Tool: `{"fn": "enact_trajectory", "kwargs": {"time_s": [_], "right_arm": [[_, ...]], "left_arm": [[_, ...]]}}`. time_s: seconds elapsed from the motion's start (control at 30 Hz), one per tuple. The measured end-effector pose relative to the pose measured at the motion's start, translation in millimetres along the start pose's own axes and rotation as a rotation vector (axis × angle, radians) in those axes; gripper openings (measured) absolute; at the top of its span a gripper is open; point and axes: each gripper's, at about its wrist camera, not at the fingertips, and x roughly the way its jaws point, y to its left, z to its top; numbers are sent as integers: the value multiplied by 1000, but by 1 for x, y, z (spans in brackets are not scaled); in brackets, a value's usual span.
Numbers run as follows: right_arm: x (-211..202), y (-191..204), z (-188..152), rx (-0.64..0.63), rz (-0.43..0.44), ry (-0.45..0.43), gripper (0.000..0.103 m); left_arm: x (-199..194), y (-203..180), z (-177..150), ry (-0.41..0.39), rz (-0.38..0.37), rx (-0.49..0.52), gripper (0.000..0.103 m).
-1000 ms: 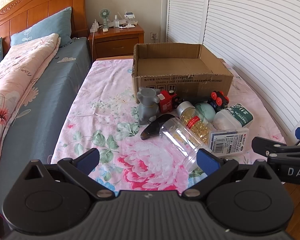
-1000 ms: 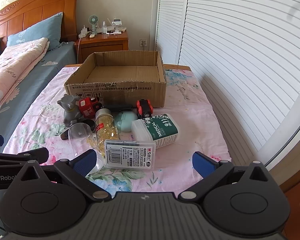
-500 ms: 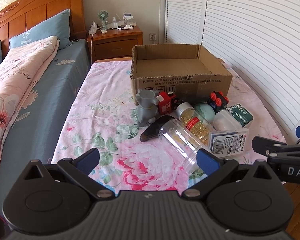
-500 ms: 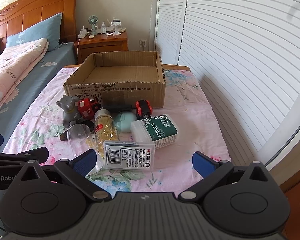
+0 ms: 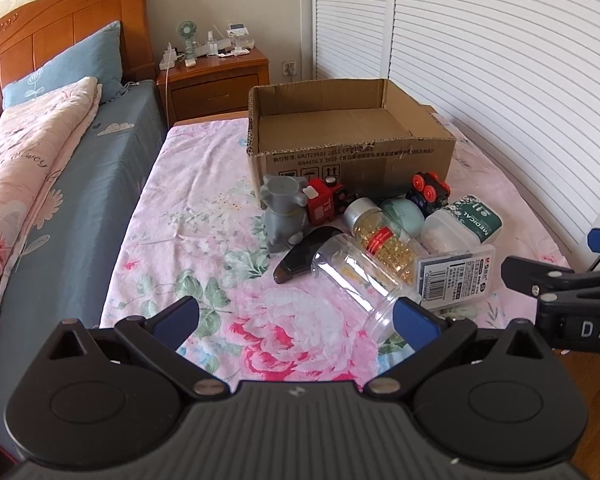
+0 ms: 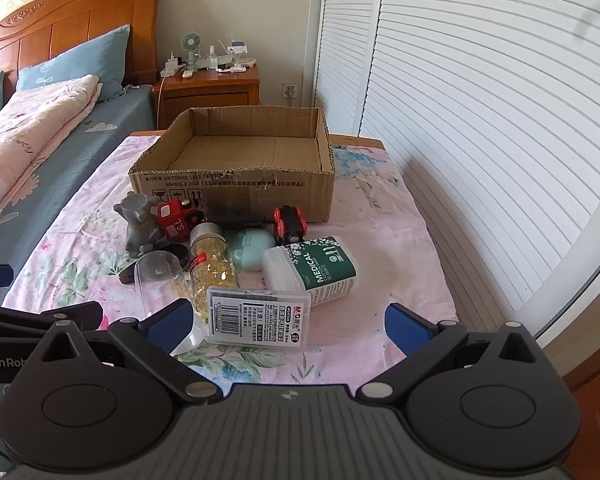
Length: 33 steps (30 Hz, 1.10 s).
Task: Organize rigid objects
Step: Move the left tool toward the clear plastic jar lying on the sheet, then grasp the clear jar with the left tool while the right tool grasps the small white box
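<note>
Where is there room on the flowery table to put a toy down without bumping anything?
The flowery cloth is bare left of the grey elephant. It is bare too right of the medical box, toward the shutters. The cardboard box looks empty. In front of that box, the toys and bottles sit crowded together.

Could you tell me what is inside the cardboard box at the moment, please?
The cardboard box shows only its bare brown floor; no items are in it. The strip just behind its near wall is hidden.

Pink floral sheet (image 5: 204, 216), brown cardboard box (image 5: 352, 156), grey elephant figure (image 5: 284, 216), red toy train (image 5: 324, 202).
</note>
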Motion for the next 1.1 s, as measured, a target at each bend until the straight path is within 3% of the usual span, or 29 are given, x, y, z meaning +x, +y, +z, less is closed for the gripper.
{"fn": "enact_trajectory", "kwargs": {"time_s": [0.37,0.63,0.9,1.1], "right_arm": [[4,-1,6,-15,30,-11,103],[5,-5,9,-48,79,-76,103],[20,-21,3,-88,118,-73,103],[40,-32,-11,-75,164,-12,103]], "left_arm": [[4,3,1,-50,-60,84,102],[11,5,-7,-102,-209,174,102],[39,8,-25,-19,-262,265,102],[55,8,-27,2,-342,289,102]]}}
